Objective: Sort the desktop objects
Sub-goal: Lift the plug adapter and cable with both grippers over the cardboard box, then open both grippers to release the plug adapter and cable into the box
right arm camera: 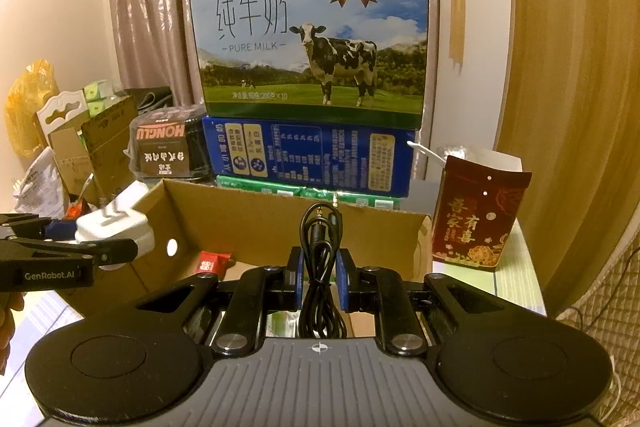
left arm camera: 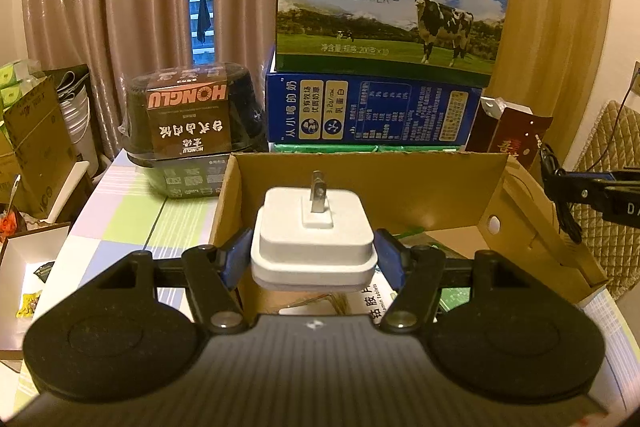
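A white plug adapter is pinched between the blue pads of the left gripper, its jaws held half apart by the width of the block. The adapter's two metal prongs point away from the jaws, toward the far wall of an open cardboard box. The adapter is held above the box's near left corner; in the right wrist view it is seen over the left wall of the box, clear of the cardboard.

A coiled black audio cable is clamped between the pads of the right gripper, whose jaws are pressed nearly together on the bundle. The cable's loop and its jack plug stick up beyond the fingertips, and a lower loop hangs behind the pads. This gripper is held over the near edge of the same box.

On the box floor, ahead and to the left of the right jaws, a small red packet is lying. Beyond the box a pure milk carton is stacked on a blue carton. To the left of those a dark HONGLU meal tub is standing, and to the right a dark red gift bag.
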`<state>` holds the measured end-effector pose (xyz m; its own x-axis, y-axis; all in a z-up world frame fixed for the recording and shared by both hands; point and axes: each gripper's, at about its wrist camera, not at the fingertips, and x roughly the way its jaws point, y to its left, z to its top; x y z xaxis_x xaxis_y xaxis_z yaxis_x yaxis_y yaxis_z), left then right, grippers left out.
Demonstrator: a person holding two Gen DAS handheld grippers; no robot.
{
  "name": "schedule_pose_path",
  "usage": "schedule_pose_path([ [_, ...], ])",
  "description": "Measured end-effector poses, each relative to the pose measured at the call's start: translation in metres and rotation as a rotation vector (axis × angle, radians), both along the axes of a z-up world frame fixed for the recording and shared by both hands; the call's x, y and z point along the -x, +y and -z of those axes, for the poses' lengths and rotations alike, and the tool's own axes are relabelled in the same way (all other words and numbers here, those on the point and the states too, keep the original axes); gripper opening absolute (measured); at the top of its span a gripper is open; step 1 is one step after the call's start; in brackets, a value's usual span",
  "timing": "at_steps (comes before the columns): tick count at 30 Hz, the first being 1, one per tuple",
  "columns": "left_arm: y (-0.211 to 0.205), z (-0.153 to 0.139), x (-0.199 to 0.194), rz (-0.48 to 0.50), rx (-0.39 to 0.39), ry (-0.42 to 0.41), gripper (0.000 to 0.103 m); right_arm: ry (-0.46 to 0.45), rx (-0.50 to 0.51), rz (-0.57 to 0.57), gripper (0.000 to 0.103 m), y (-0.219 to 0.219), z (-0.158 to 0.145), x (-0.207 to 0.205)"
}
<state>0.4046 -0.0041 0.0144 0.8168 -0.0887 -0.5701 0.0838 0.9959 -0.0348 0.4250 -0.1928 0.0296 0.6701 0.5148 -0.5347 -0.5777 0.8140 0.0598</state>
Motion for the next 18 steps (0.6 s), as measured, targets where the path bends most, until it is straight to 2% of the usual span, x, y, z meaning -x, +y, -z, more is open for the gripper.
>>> schedule_pose_path([
  [5,0.0007,0.0002,-0.0041,0.003,0.002,-0.003,0.058,0.0,0.001,-0.001,0.013,0.0017,0.0008,-0.0014],
  [18,0.0011,-0.0044,-0.0043,0.008,-0.004,-0.005,0.058,0.007,0.012,0.001,0.013,0.0014,0.0031,-0.0064],
])
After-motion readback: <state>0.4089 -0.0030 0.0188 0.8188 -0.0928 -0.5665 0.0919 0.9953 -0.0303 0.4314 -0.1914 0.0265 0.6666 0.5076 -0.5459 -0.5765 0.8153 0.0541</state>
